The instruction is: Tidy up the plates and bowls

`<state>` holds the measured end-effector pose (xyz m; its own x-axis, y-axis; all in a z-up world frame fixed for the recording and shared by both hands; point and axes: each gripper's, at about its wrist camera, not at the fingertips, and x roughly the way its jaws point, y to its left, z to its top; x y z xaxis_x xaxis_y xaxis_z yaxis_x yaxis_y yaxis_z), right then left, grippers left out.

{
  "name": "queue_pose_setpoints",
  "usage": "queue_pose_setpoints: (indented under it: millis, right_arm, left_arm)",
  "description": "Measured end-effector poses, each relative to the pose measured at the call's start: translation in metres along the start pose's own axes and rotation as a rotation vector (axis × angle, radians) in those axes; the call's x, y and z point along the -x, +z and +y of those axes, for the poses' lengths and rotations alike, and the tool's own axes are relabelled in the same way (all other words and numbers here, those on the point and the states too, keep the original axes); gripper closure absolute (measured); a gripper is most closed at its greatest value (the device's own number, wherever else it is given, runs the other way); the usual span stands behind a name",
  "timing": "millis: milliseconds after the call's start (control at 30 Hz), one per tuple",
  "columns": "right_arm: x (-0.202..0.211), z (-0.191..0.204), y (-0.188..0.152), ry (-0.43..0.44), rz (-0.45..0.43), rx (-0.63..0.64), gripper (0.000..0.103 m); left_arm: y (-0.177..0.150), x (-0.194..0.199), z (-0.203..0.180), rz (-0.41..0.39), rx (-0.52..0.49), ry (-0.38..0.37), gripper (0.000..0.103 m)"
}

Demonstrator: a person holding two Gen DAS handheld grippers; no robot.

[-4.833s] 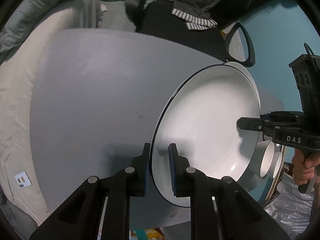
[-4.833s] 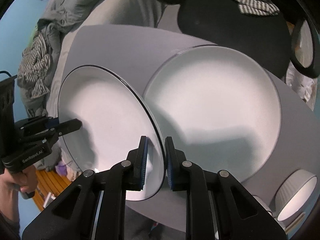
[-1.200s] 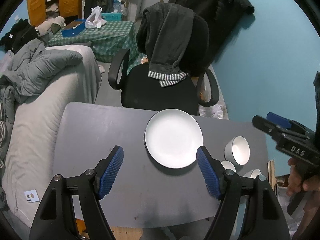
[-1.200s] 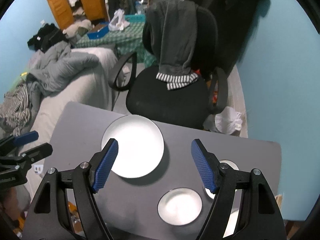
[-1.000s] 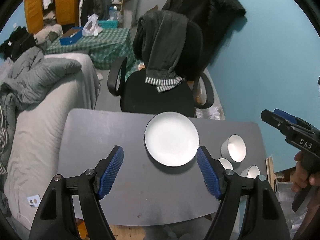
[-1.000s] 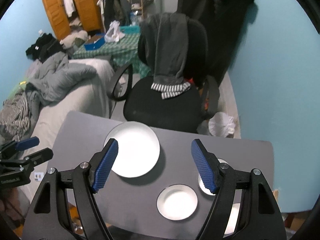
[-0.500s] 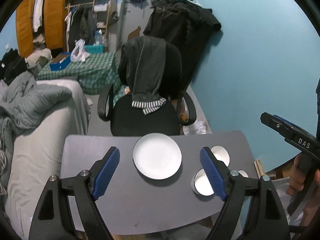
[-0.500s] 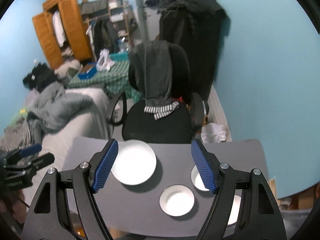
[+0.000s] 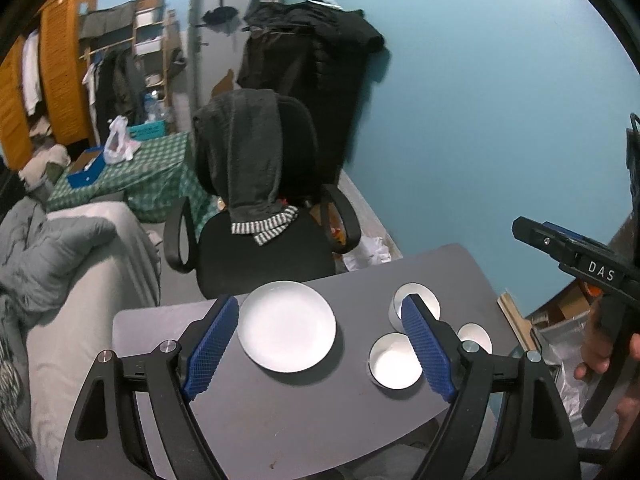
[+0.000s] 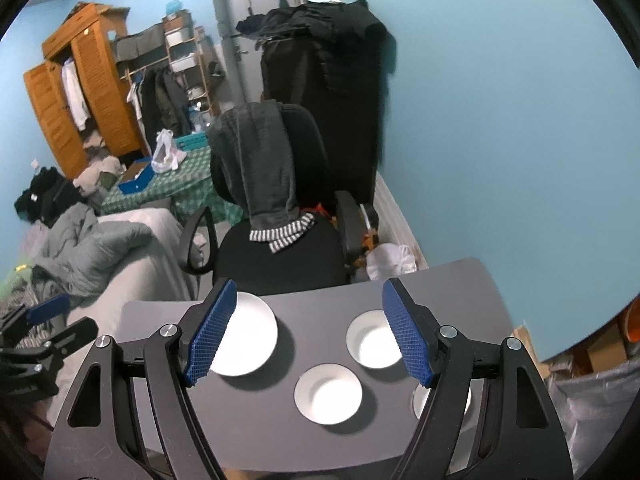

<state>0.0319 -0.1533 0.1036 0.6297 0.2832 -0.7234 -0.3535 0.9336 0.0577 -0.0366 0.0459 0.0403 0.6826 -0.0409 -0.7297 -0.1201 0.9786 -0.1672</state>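
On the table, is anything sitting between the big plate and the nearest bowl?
No. In the left wrist view, only bare grey tabletop separates the plate from the nearest bowl.

Left gripper (image 9: 318, 344) hangs wide apart and empty above the grey table (image 9: 280, 420); white plate (image 9: 286, 326) between its fingers, three bowls (image 9: 395, 360) by the right finger
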Motion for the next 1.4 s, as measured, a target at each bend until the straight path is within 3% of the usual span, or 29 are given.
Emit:
queue_pose_setpoints:
  millis: [467, 967, 1400]
  right_arm:
    - [0.028, -0.045, -0.012, -0.161, -0.007, -0.107, 0.028]
    - [0.037, -0.080, -0.020, -0.235, 0.019, -0.177, 0.028]
    - [0.044, -0.119, -0.035, -0.311, 0.055, -0.247, 0.028]
  left_arm:
    - [0.015, -0.009, -0.061, -0.025, -0.155, -0.099, 0.018]
    - [0.029, -0.035, -0.113, 0.015, -0.252, -0.230, 0.018]
    - [0.030, -0.065, -0.151, 0.094, -0.279, -0.295, 0.018]
